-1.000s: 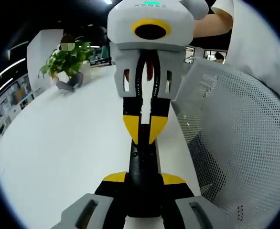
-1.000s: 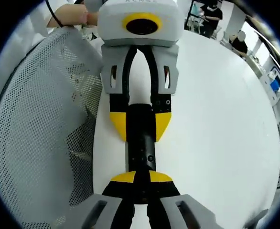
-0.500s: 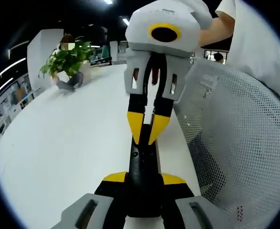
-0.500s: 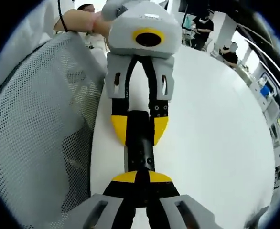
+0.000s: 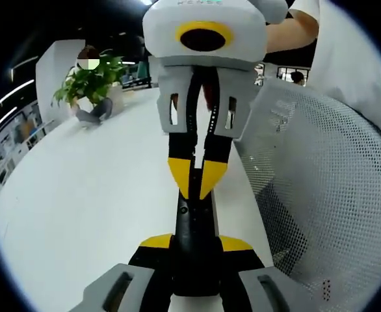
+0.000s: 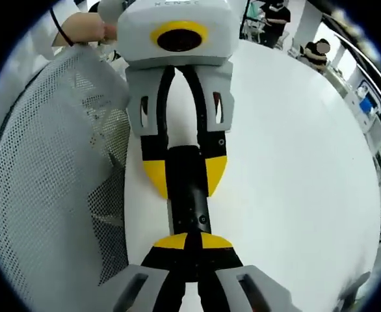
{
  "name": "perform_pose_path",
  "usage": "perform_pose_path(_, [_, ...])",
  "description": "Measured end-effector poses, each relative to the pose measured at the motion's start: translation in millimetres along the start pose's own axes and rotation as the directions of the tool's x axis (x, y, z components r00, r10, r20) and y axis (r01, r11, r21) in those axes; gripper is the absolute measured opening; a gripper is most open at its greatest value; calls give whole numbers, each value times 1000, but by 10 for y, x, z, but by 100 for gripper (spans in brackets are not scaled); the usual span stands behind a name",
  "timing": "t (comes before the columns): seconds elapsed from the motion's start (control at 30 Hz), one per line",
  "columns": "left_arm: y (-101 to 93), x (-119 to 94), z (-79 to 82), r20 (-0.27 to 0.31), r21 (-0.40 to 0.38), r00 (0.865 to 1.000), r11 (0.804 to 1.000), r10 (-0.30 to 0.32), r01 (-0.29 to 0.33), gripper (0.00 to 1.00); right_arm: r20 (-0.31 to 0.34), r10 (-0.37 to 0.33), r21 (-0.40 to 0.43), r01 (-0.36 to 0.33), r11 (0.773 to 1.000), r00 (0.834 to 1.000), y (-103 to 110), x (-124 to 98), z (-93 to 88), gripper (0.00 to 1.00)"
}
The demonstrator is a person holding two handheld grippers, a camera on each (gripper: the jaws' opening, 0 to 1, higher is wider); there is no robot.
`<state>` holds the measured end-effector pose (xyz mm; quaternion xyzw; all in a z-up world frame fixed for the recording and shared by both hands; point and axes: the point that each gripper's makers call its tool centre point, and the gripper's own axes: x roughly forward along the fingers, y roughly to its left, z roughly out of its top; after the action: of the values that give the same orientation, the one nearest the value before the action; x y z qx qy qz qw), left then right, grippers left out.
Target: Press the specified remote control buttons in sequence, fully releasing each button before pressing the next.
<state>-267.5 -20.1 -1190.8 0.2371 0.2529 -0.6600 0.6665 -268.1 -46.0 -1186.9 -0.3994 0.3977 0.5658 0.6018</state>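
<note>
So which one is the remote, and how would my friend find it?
Start with the big white table; near its edge, beside the grey mesh chair back, two grippers face each other. The remote control is the long black bar bridging them, the left gripper clamping one end and the right gripper touching the other. Everything nearby is white, grey or yellow; it alone is slim and black.

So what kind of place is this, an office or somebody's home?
Most likely an open office or lab. There's a large white table, a grey mesh office chair, a potted plant, and people at workstations in the background.
</note>
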Motion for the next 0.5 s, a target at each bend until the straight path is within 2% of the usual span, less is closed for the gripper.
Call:
perform_pose_path(0.07, [-1, 1, 1, 0, -2, 1000, 1000, 1, -1, 24, 32, -24, -4, 24, 1000, 999, 3, -9, 1, 2])
perform_pose_path(0.1, [-2, 1, 1, 1, -2, 1000, 1000, 1, -1, 24, 68, -44, -43, 47, 998, 997, -4, -15, 15, 2])
perform_pose_path(0.2, [-2, 0, 2, 2, -5, 1000, 1000, 2, -2, 24, 132, -72, -17, 75, 997, 989, 5, -29, 7, 2])
perform_pose_path(0.3, [-5, 2, 3, -2, -5, 1000, 1000, 4, -4, 24, 141, -76, -20, 79, 997, 987, 15, -37, -2, 1])
perform_pose_path(0.33, [-13, 4, 8, -3, -8, 1000, 1000, 4, -4, 24, 134, -64, -102, 78, 992, 989, 19, -48, 2, 0])
perform_pose_path(0.37, [-34, 13, 17, -3, -5, 1000, 1000, -1, 1, 24, 112, -61, -127, 75, 989, 992, 18, -60, -29, 0])
perform_pose_path(0.4, [-61, 27, 40, -4, 1, 1000, 1000, -2, 2, 24, 97, -78, -69, 84, 994, 992, 2, -64, -73, 0])
perform_pose_path(0.5, [-110, 31, 76, -3, 7, 1000, 1000, -6, 6, 24, 172, -48, 23, 44, 999, 984, 25, -140, -3, 0])
